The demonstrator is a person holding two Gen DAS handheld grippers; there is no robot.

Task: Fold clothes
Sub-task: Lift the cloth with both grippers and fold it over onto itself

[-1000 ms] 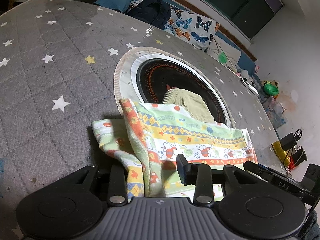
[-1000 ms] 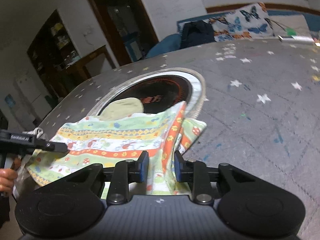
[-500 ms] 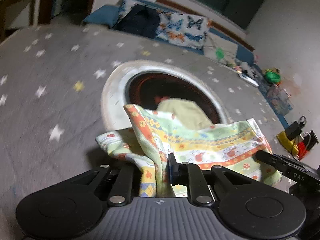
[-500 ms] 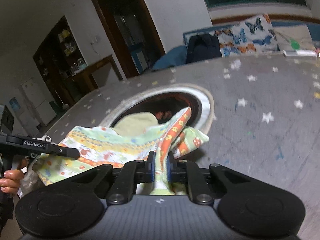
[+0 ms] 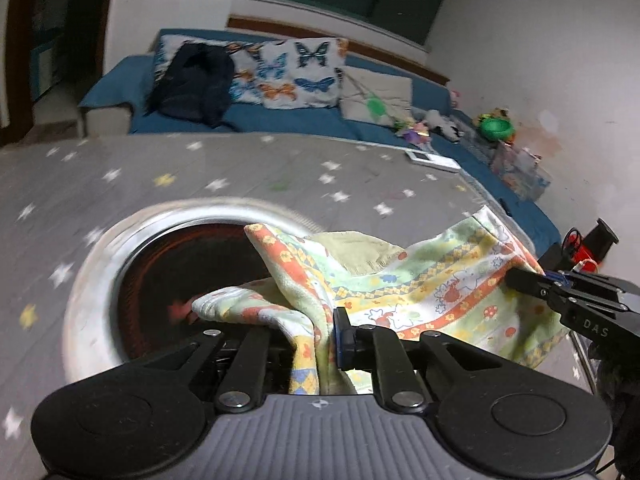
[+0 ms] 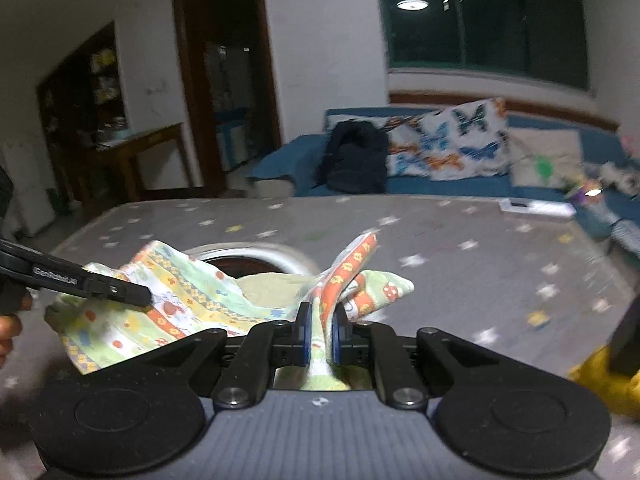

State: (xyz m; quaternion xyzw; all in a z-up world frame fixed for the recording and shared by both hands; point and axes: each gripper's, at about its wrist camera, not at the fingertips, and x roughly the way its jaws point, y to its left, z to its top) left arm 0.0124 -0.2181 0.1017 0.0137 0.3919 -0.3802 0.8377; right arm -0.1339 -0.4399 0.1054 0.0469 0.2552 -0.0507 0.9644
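— Looking at the left gripper (image 5: 326, 334) and the right gripper (image 6: 320, 334): what are they carrying?

— One patterned garment (image 5: 432, 292), soft cotton by the look of it, printed in bands of orange, yellow and green with little mushrooms. Each set of jaws is closed tight on a bunched pinch of its edge, one near each end, so the cloth hangs between them above the round hotplate (image 5: 160, 264) set into the star-print cover (image 5: 72, 184) of the bench.

— How will it handle?

— Light and limp, I'd judge. It sags in the middle and drapes wherever it isn't held, and one loose flap (image 6: 372, 286) droops beside the right jaws. No stiffness to rely on, nothing fragile either.

— Slippery?

— Probably not; knit cotton should stay in rubber pads. The risk is rather that only one layer is pinched and the rest peels away.

— Where would you take hold?

— At the corners or along a hem, as now, keeping the span taut so it lies flat. An olive cloth (image 5: 360, 252) sits under it on the hotplate and could get dragged along.
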